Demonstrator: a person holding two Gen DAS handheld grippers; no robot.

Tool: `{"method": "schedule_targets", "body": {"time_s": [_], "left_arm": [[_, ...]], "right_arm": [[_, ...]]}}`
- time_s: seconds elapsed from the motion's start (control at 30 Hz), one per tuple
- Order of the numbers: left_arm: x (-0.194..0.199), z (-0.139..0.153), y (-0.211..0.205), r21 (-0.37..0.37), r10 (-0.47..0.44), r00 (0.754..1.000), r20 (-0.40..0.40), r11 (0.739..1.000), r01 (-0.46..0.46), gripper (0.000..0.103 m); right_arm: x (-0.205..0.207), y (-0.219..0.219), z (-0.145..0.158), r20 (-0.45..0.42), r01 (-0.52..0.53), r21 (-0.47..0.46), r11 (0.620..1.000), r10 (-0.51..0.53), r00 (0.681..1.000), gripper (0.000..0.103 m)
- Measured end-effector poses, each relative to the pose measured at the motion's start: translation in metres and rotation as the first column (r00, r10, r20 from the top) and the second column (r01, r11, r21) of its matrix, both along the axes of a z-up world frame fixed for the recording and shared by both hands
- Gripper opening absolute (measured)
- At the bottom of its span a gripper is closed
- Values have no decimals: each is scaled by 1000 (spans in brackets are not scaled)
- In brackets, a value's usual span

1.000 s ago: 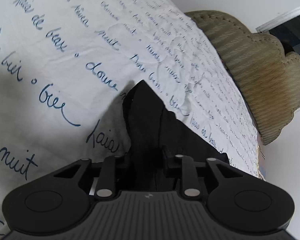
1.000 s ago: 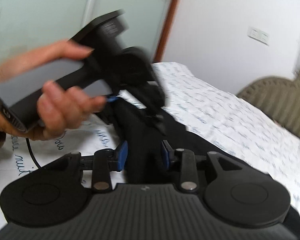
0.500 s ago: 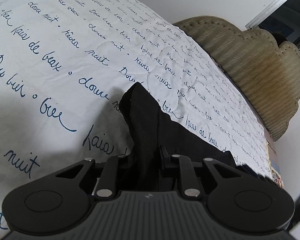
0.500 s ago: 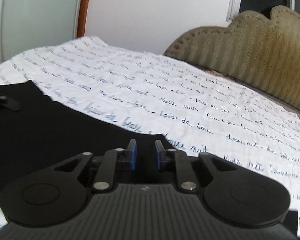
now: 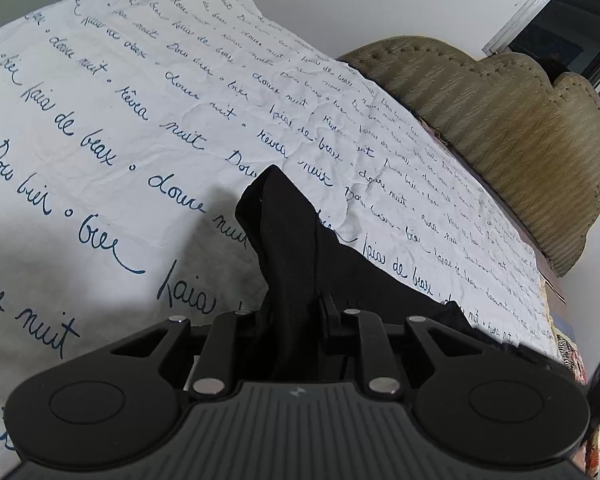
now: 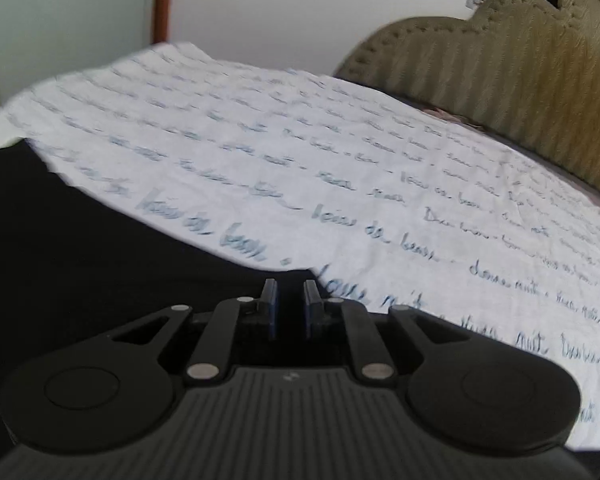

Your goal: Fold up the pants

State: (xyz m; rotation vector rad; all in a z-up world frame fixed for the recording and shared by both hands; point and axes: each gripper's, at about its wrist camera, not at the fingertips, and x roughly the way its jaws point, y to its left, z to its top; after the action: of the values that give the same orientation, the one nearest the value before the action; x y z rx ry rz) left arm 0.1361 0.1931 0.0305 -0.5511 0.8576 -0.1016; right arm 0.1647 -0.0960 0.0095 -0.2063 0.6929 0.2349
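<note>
The black pants (image 5: pixel 296 248) lie on a white bed sheet printed with blue handwriting (image 5: pixel 140 120). My left gripper (image 5: pixel 294 308) is shut on a bunched fold of the pants, which sticks up past the fingers. In the right wrist view the pants (image 6: pixel 80 248) spread flat across the left of the sheet (image 6: pixel 340 180). My right gripper (image 6: pixel 290 304) is at the pants' near corner, its blue pads a narrow gap apart with black cloth between them. That view is blurred.
An olive padded headboard (image 5: pixel 512 132) runs along the far right edge of the bed and also shows in the right wrist view (image 6: pixel 520 72). A white wall (image 6: pixel 300 8) and a wooden door frame (image 6: pixel 162 4) stand behind the bed.
The right gripper has swung from facing the left gripper and hand to the pants' edge low over the sheet. The left gripper holds its fold and has tilted to show more of the bed.
</note>
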Motion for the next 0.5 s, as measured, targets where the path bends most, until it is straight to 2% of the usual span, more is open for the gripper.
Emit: {"method": "schedule_targets", "body": {"time_s": [0.1,0.17,0.33,0.5], "left_arm": [[-4,6,-8,28,10,1000,17,1000,-10,19],[-6,10,-12,39,9,1000,28,999,-10,19],[-11,23,-16,27,7,999,34,1000,-8,19],[-19,38,-30,34,-1,998,63,999,-2,19]], "right_arm": [[-6,6,-18,-59,-30,-30,999,28,998,12],[-6,9,-30,-60,-27,-51,998,24,998,12],[-37,2,-7,0,-17,20,1000,17,1000,13],[-85,1,-2,-7,-78,34,996,78,997,13]]}}
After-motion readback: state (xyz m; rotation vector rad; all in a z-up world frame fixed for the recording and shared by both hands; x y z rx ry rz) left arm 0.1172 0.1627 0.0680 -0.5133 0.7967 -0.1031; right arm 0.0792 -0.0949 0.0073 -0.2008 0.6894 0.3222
